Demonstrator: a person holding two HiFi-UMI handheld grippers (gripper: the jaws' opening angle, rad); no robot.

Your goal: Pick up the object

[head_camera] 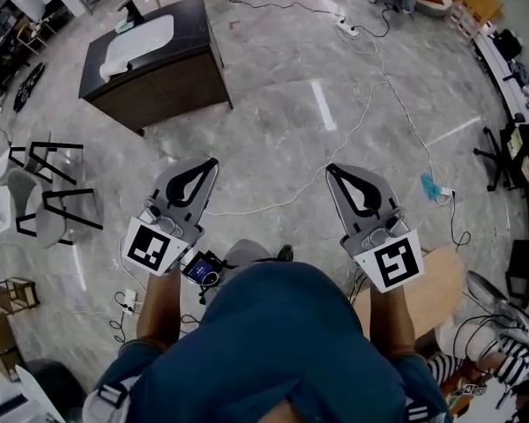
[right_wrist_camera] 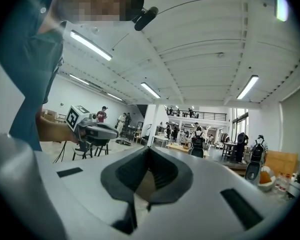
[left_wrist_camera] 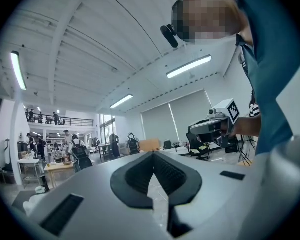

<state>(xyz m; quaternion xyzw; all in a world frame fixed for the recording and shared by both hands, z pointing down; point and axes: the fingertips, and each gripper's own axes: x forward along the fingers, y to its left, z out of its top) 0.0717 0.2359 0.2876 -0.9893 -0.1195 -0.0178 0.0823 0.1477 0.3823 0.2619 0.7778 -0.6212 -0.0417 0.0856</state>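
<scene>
We hold nothing yet: our left gripper (head_camera: 212, 162) and right gripper (head_camera: 331, 169), jaws together and empty, hang well short of the dark cabinet (head_camera: 163, 82), and we cannot tell which object is meant.

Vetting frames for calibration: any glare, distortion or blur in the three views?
Head view: sharp; glare streaks on the glossy floor; edges curve. Left gripper view: heavy fisheye, black corners, ceiling lamp blown out. Right gripper view: same fisheye and corners, lamp strip blown out too.
</scene>
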